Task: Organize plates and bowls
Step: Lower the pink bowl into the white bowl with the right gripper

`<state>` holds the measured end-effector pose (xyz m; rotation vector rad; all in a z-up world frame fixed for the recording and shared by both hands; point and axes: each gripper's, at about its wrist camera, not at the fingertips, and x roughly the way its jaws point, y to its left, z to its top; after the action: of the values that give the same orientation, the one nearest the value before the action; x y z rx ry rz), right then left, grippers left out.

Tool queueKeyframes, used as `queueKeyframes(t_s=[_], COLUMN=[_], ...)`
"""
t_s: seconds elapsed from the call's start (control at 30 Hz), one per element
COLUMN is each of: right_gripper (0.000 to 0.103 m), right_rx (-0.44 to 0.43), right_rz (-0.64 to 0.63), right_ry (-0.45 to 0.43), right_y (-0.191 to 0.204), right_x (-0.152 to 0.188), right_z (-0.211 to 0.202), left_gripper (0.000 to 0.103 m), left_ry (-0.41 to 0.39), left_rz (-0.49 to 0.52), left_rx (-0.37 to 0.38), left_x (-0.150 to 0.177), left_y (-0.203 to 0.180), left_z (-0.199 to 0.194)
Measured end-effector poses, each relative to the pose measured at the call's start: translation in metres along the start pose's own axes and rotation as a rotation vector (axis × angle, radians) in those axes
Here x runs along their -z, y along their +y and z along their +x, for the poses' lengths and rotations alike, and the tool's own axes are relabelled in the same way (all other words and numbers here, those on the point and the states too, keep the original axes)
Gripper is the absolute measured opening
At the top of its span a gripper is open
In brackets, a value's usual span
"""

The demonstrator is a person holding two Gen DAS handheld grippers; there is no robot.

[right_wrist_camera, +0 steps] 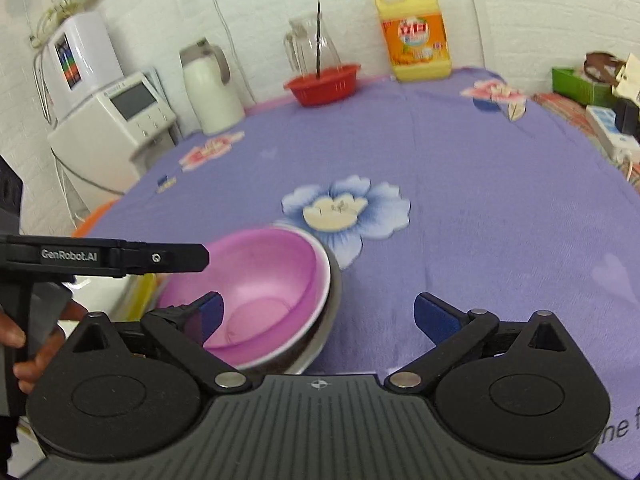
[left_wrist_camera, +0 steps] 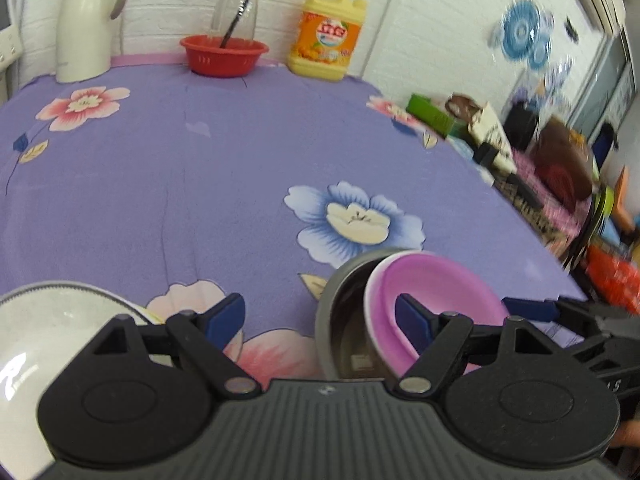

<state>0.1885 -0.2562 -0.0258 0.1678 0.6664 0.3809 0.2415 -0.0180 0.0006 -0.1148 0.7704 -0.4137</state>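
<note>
From where I stood, a white bowl (left_wrist_camera: 36, 344) sat to the left of the pink bowl, near the table's front edge, partly hidden behind the left gripper (left_wrist_camera: 320, 320). That gripper's 2 fingers were spread wide apart and held nothing; its right finger (left_wrist_camera: 414, 326) reached over the pink bowl's hollow. The pink bowl (right_wrist_camera: 256, 292) rested tilted inside a metal bowl (left_wrist_camera: 344, 320), the pair sitting on the purple flowered cloth (left_wrist_camera: 200, 184) just in front of the blue flower (right_wrist_camera: 346, 208). Right of the pink bowl, the right gripper (right_wrist_camera: 320, 316) also stood open and empty, its left finger (right_wrist_camera: 208, 312) over the bowl's near rim. Both claws looked about equally near, 1 on each side. I judged the nested pair lay ahead-left of the right claw and ahead-right of the left.
</note>
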Motion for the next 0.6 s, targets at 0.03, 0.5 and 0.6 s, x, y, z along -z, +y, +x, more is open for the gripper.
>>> queueKeyframes(t_s=[0.03, 0.5, 0.6], right_gripper=[0.103, 0.103, 0.103], right_rx=[0.007, 0.127, 0.140], right_rz=[0.006, -0.022, -0.038], right_ry=[0.013, 0.069, 0.074], right_y=[0.000, 0.016, 0.019], right_x=[0.001, 0.002, 0.002], right_z=[0.004, 0.027, 0.028], left_gripper=[0.078, 0.079, 0.079], left_ry=[0.013, 0.120, 0.129], left_rz=[0.022, 0.126, 0.145], left_rx=[-0.005, -0.001, 0.033], left_x=[-0.002, -0.009, -0.010], left_y=[0.000, -0.008, -0.010], left_z=[0.003, 0.035, 0.035])
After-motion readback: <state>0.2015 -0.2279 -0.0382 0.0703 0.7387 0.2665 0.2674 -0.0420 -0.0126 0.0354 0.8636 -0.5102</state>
